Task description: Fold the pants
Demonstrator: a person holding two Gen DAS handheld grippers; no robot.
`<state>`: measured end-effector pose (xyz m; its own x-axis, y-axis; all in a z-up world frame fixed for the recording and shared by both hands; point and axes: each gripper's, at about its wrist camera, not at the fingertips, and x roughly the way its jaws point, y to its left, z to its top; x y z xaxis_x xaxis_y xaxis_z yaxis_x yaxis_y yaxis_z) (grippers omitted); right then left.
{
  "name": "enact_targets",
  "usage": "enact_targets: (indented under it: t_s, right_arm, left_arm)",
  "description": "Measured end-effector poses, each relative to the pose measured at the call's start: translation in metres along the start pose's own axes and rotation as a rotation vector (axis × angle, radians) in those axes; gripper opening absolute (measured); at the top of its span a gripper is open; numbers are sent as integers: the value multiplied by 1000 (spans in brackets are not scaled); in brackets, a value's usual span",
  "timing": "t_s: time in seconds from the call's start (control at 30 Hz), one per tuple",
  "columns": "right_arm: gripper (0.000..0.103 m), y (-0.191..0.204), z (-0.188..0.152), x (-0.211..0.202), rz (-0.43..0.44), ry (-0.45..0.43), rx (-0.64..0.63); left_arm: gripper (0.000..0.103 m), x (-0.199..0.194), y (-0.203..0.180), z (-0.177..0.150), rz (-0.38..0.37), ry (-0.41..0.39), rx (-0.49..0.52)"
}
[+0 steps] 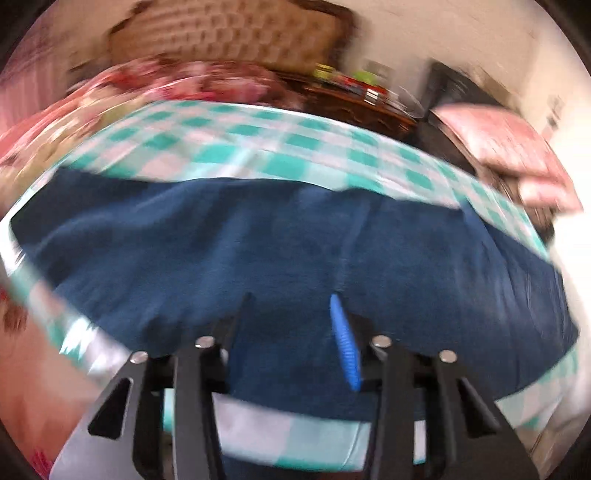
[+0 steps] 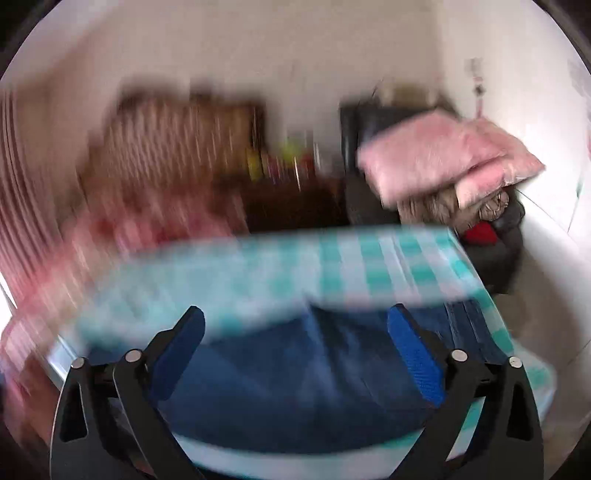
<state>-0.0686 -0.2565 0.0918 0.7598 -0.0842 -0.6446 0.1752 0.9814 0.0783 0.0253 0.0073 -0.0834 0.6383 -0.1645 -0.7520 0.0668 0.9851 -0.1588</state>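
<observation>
Dark blue pants (image 1: 258, 243) lie spread across a bed with a teal and white checked sheet (image 1: 236, 144). My left gripper (image 1: 291, 306) hangs just above the near part of the pants, its fingers apart with nothing between them. In the right wrist view the pants (image 2: 295, 376) lie below and between the fingers of my right gripper (image 2: 295, 321), which is wide open and empty above them. Both views are blurred by motion.
A tufted brown headboard (image 1: 229, 33) and red floral bedding (image 1: 177, 81) lie at the far side. A dark wooden shelf (image 1: 362, 103) holds small items. Pink cushions (image 2: 443, 158) are stacked on a dark chair at the right, near the white wall.
</observation>
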Motion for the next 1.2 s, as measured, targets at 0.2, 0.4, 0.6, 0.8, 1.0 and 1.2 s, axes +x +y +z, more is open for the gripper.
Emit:
enact_targets:
  t_s: [0.2,0.4,0.6,0.8,1.0,1.2]
  right_arm:
    - [95,-9,-92,163,-18,327,-244]
    - [98,-41,-114,195,-46,381,-180]
    - [99,-42,-101,206,-39,478,-171]
    - [99,19,-55,192,163,372,-272]
    - [81,109,-31,256,232,306,-449]
    - [81,137,-27,325,173,280,-455]
  left_arm:
    - [24,64,-11,58,-96,51,166]
    - [2,110,86,100,-25,147,44]
    - [20,80,151,113,35,45,-52]
    - [25,76,231,107,283,80,-101]
    - [32,22,311,118,403,-9,-245]
    - [35,-56,340,70,312,-114,-313]
